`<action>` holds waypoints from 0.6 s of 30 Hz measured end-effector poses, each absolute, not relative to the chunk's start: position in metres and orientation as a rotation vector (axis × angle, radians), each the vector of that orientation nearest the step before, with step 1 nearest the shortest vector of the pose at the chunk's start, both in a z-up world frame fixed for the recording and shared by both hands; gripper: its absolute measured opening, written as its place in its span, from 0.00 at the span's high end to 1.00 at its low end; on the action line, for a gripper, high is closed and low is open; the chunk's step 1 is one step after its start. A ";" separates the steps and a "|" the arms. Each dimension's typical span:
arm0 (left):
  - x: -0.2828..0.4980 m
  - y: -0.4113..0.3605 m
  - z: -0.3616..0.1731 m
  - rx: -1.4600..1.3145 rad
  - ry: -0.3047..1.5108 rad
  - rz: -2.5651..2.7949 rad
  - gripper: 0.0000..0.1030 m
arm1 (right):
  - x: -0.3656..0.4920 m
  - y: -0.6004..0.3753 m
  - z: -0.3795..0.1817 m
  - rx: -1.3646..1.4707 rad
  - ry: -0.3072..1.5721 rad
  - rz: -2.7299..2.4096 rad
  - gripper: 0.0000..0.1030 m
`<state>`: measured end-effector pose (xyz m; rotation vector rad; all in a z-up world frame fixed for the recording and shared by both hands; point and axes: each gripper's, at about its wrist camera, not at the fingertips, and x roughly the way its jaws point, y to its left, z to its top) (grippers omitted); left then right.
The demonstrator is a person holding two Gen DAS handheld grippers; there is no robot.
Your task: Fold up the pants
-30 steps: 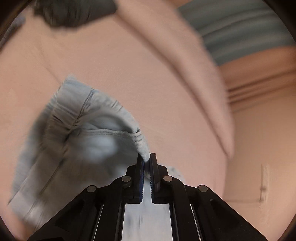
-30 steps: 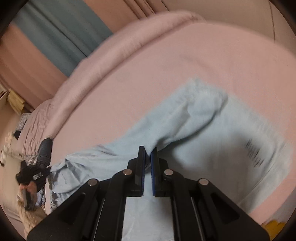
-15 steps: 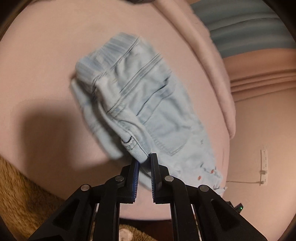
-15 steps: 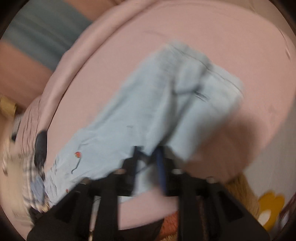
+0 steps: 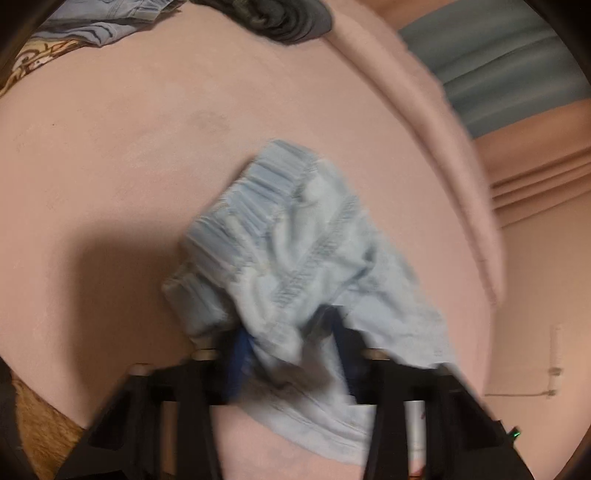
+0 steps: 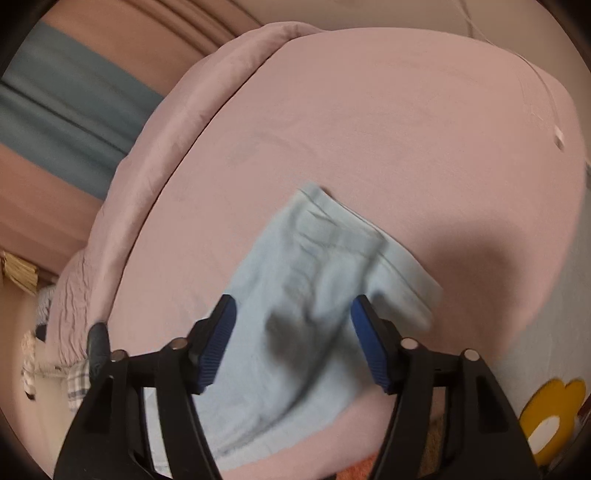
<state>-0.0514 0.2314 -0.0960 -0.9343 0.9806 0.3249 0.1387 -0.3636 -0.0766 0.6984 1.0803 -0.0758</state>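
Light-blue pants [image 5: 295, 258] lie bunched on the pink bed [image 5: 110, 147], near its front edge, elastic waistband toward the far side in the left wrist view. Left gripper [image 5: 288, 354] is low over the cloth, jaws opening w/ a fold of denim between them; blur hides whether the pads press it, so can't tell if it's held. Right gripper [image 6: 291, 343] has jaws opening, already wide apart; pants [image 6: 314, 295] lie below and between the blue pads [image 6: 216, 343], none touching the fabric. Dark garment [image 5: 273, 18] and other clothes sit at the bed's far edge. Yellow flower-shaped mat [image 6: 550, 417] on the floor at right.
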 end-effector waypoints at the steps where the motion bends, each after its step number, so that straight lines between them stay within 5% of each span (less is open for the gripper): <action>1: -0.052 0.231 -0.098 -0.918 0.997 0.336 0.86 | 0.149 -0.361 -0.085 0.650 1.130 -0.151 0.36; 2: -0.052 0.232 -0.096 -0.920 0.992 0.329 0.87 | 0.151 -0.363 -0.092 0.619 1.151 -0.176 0.44; 3: -0.053 0.233 -0.093 -0.922 0.990 0.323 0.87 | 0.159 -0.360 -0.096 0.583 1.177 -0.189 0.73; 4: -0.052 0.234 -0.088 -0.910 0.990 0.307 0.89 | 0.169 -0.355 -0.098 0.557 1.196 -0.193 0.85; 8: -0.041 0.243 -0.052 -0.861 0.889 0.302 0.90 | 0.210 -0.331 -0.056 0.619 1.107 0.029 0.89; 13: -0.056 0.251 -0.009 -0.850 0.726 0.236 0.90 | 0.201 -0.326 0.057 0.740 0.711 0.303 0.89; 18: -0.047 0.231 -0.062 -0.712 0.963 0.237 0.90 | 0.140 -0.352 0.020 0.685 0.728 0.139 0.88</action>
